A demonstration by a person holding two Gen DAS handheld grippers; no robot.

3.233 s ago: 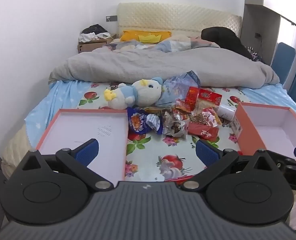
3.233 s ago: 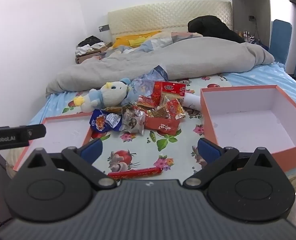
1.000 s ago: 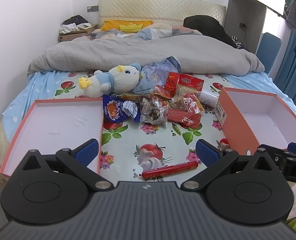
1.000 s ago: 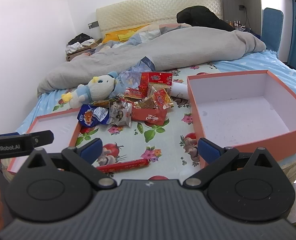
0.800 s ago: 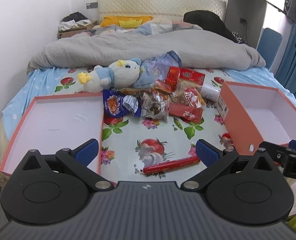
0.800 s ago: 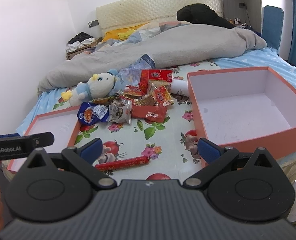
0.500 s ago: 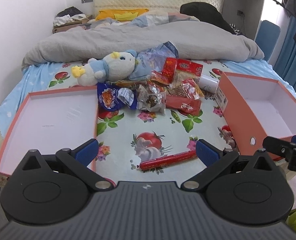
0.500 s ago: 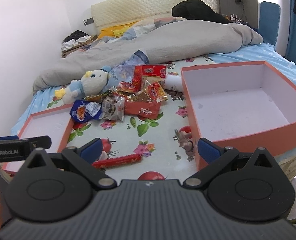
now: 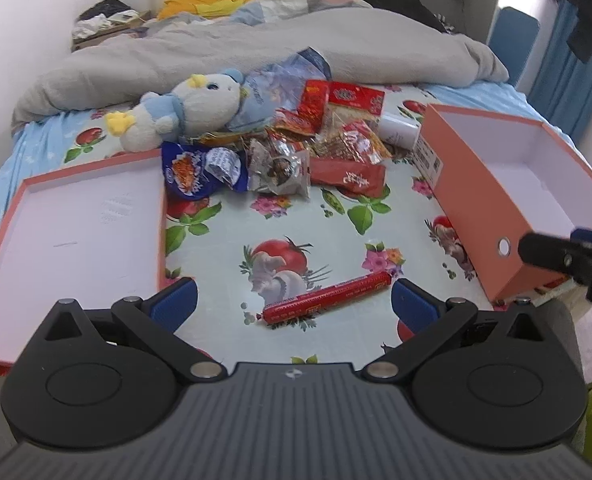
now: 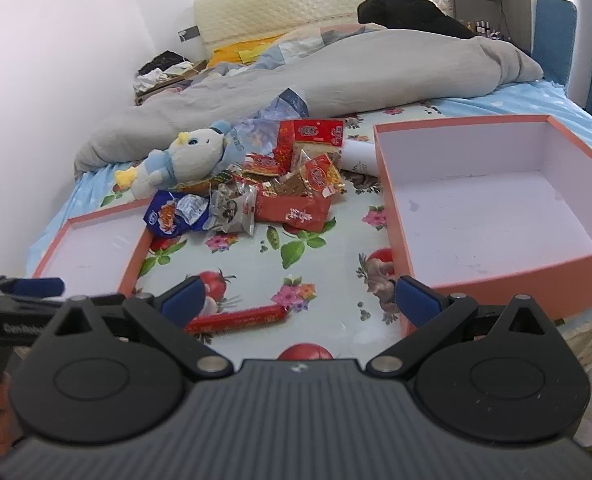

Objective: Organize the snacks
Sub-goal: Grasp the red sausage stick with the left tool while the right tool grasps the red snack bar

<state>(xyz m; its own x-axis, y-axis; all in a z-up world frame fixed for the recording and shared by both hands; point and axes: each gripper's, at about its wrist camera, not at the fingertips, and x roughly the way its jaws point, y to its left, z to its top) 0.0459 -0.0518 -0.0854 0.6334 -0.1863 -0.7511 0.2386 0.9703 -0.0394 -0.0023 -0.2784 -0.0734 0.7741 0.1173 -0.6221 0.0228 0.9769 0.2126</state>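
Both claws hang spread and empty, left claw (image 9: 293, 304) over the long red sausage stick (image 9: 327, 297); it may roll off the bed (image 9: 291, 220) when pinched; right claw (image 10: 298, 298) beside it.

left hand-held gripper (image 9: 293, 304) level, blue fingers spread wide, nothing between them, right hand-held gripper (image 10: 298, 298) level beside it, likewise wide apart, holding nothing

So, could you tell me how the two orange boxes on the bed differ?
The box on the right has tall walls; the tray on the left is shallow. The right box bears a printed label and a round hole on its outside; the tray shows neither. Both are orange outside, white inside, and empty.
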